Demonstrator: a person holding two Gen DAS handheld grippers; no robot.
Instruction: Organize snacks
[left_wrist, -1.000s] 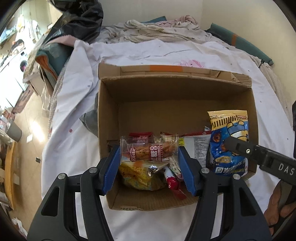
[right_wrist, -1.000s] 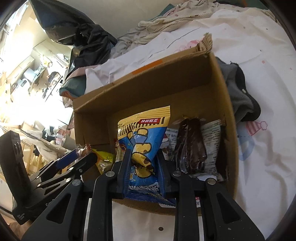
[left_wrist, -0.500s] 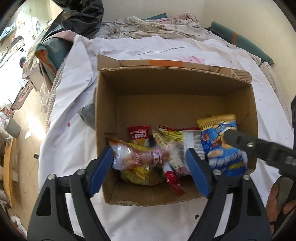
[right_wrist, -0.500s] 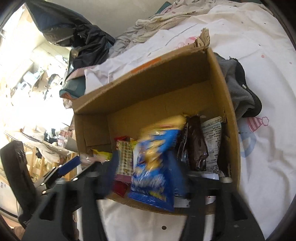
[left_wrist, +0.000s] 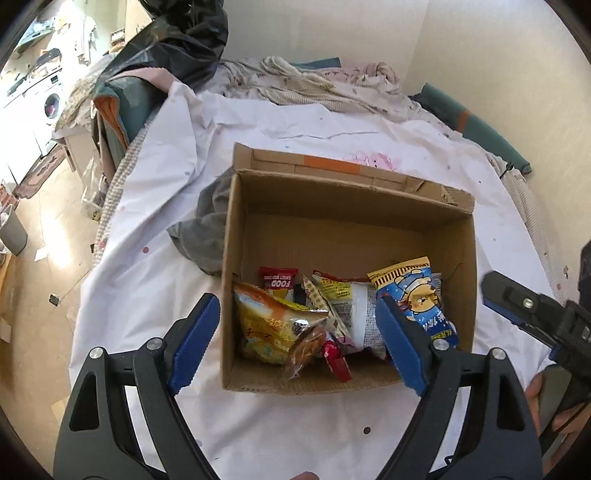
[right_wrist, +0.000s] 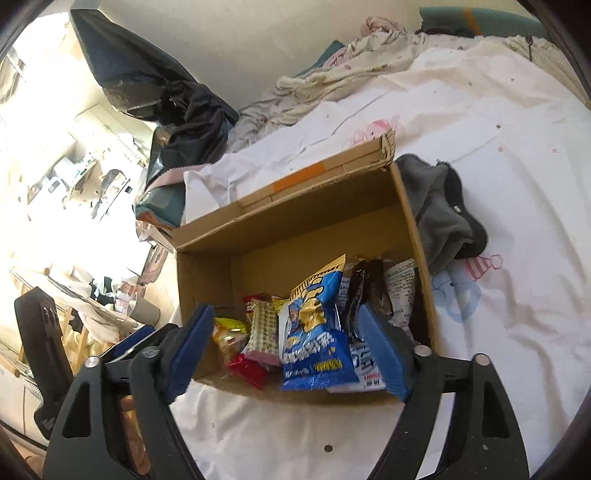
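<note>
An open cardboard box (left_wrist: 347, 218) sits on a white bedsheet and holds several snack packets. In the left wrist view a yellow-orange packet (left_wrist: 271, 325), a clear-wrapped pastry (left_wrist: 308, 345), a red FOOD packet (left_wrist: 277, 282) and a blue-and-yellow cartoon bag (left_wrist: 419, 299) lie inside. My left gripper (left_wrist: 295, 343) is open and empty above the box's near edge. In the right wrist view the box (right_wrist: 295, 221) holds the blue bag (right_wrist: 314, 332) and a dark brown packet (right_wrist: 365, 291). My right gripper (right_wrist: 286, 352) is open and empty at the near wall.
A grey cloth (left_wrist: 203, 229) lies against the box's side, also in the right wrist view (right_wrist: 439, 210). Crumpled bedding (left_wrist: 314, 85) and a black plastic bag (left_wrist: 177, 40) are piled at the far end. The bed's left edge drops to the floor (left_wrist: 44, 236).
Both grippers have opened and pulled back. The clear-wrapped pastry has dropped from the left gripper into the box, and the blue bag has dropped from the right gripper into the box.
</note>
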